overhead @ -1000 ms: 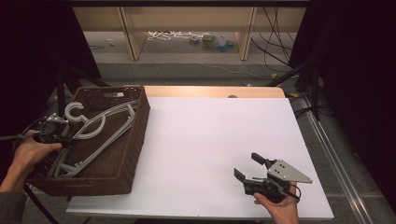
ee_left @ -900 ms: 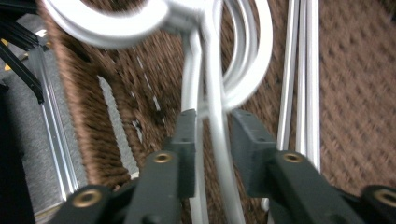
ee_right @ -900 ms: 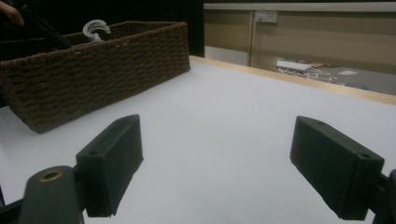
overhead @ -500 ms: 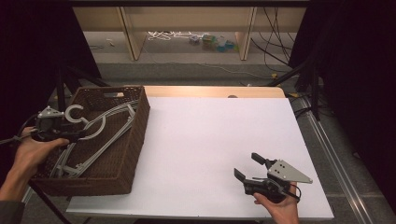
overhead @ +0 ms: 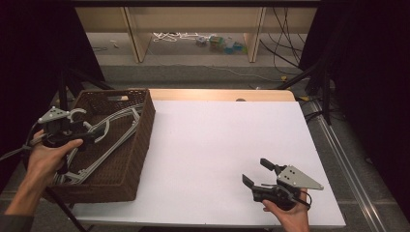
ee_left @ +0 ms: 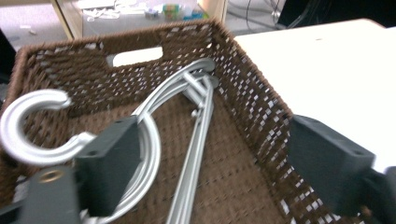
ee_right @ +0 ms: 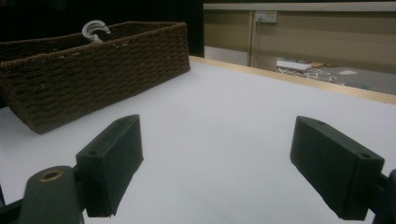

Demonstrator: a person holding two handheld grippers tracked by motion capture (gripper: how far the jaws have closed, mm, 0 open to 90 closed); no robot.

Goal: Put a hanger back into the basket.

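High view: left gripper (overhead: 94,137), at the near left, had just been opening its jaws, nothing between them; a second before it was clenched low in the wicker basket (overhead: 140,150), so the grey hangers (overhead: 113,128) now lay released inside. Right gripper (overhead: 263,175) rested spread and empty on the white table (overhead: 217,140), near right.

Left gripper view: jaws wide; the hangers lay just beyond them, the hook (ee_left: 28,128) beside the left pad.

Right gripper view: jaws agape over bare table; basket (ee_right: 93,70) far left, well apart.
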